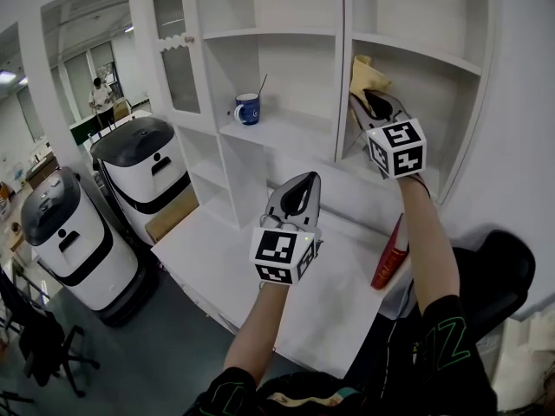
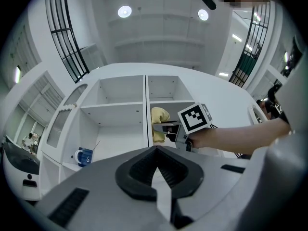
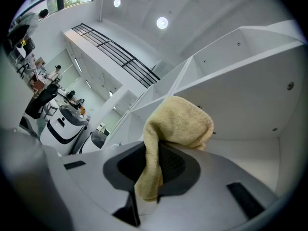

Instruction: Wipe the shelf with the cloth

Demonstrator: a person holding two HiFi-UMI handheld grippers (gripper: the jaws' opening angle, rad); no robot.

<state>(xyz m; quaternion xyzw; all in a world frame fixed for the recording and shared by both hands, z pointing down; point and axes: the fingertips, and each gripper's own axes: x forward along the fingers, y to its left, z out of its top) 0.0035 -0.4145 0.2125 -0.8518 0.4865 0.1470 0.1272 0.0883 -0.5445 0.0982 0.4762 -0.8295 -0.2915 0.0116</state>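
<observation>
My right tongs (image 1: 371, 102) are squeezed shut on the yellow cloth (image 3: 178, 124). I hold it up inside the right-hand box of the white cupboard. The cloth hangs above the shelf (image 3: 245, 153) and does not rub it, so I think the wiping is only just starting. Next I need to push the cloth down flat on the board and slide it side to side.

My left tongs (image 1: 302, 180) are closed with nothing in them, out over the white desk (image 1: 217, 271).

A blue mug (image 1: 247, 109) sits in the next box. A red book (image 1: 390, 254) leans at the desk edge. Two white machines (image 1: 139, 172) stand on the floor.
</observation>
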